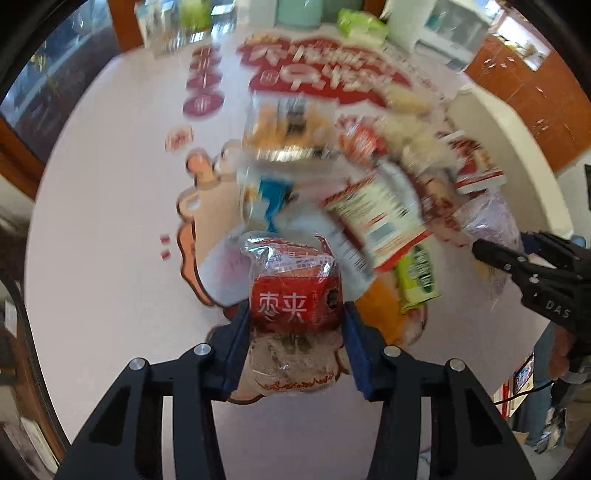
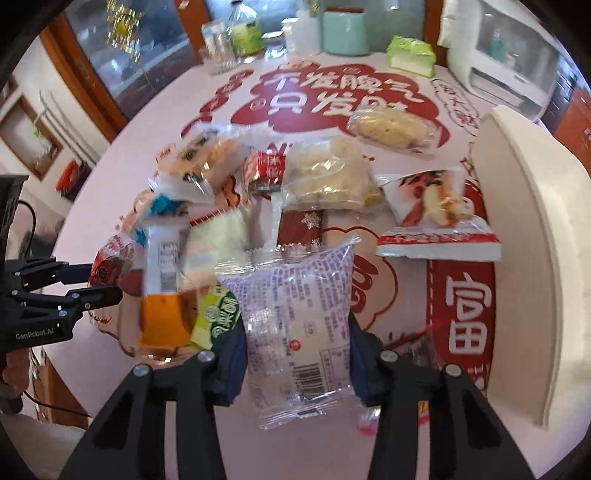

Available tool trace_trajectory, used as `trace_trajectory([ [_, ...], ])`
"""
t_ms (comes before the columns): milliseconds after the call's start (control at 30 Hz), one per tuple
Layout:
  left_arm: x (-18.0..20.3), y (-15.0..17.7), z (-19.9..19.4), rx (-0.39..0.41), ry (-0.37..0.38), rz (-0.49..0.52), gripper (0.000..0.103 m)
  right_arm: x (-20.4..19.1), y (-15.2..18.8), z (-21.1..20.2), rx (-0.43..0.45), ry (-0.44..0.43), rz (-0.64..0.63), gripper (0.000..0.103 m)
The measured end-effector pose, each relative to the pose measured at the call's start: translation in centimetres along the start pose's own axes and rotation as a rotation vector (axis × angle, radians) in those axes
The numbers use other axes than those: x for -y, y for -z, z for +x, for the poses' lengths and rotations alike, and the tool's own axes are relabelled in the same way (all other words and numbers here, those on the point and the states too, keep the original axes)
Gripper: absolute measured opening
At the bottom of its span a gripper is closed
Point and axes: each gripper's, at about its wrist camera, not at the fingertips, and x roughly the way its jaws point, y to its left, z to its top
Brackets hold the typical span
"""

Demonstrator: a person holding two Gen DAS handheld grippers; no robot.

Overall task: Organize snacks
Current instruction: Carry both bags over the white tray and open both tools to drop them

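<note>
My left gripper (image 1: pixel 295 314) is shut on a red snack packet (image 1: pixel 295 295) with white characters, held above the table. My right gripper (image 2: pixel 295 332) is shut on a clear packet with purple print (image 2: pixel 299 306), also lifted. It shows at the right of the left wrist view (image 1: pixel 491 225), pinched by the right fingers (image 1: pixel 495 254). A pile of snack packets (image 2: pixel 229 206) lies on the table between them, with a green packet (image 2: pixel 218 317) and an orange one (image 2: pixel 166 314) near the front. The left gripper shows at the left edge of the right wrist view (image 2: pixel 99 284).
A cream tray (image 2: pixel 517 236) stands at the table's right side. A red-and-white packet (image 2: pixel 436 218) lies beside it. At the back are a teal canister (image 2: pixel 345 31), a green tissue pack (image 2: pixel 410 55), bottles (image 2: pixel 243 33) and a white appliance (image 2: pixel 509 55).
</note>
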Motion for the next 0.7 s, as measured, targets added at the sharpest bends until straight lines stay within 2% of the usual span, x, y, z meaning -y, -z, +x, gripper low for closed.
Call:
trace_trajectory([
  [100, 1.1, -0.9, -2.8, 0.068, 0.03, 0.035, 0.046, 0.1, 0.4, -2.0, 0.046, -0.016, 0.056, 0.046],
  [333, 4.8, -3.4, -8.7, 0.204, 0.159, 0.14, 0.046, 0.2, 1.2, -7.4, 0.147, -0.026, 0.177, 0.046],
  [533, 10.8, -5.8, -10.6, 0.249, 0.196, 0.219, 0.046, 2.1, 1.6, -12.8, 0.25, 0.002, 0.264, 0.046],
  [700, 16.9, -8.0, -10.6, 0.261, 0.194, 0.258, 0.046, 6.6, 2.0, -16.4, 0.324, 0.04, 0.332, 0.046],
])
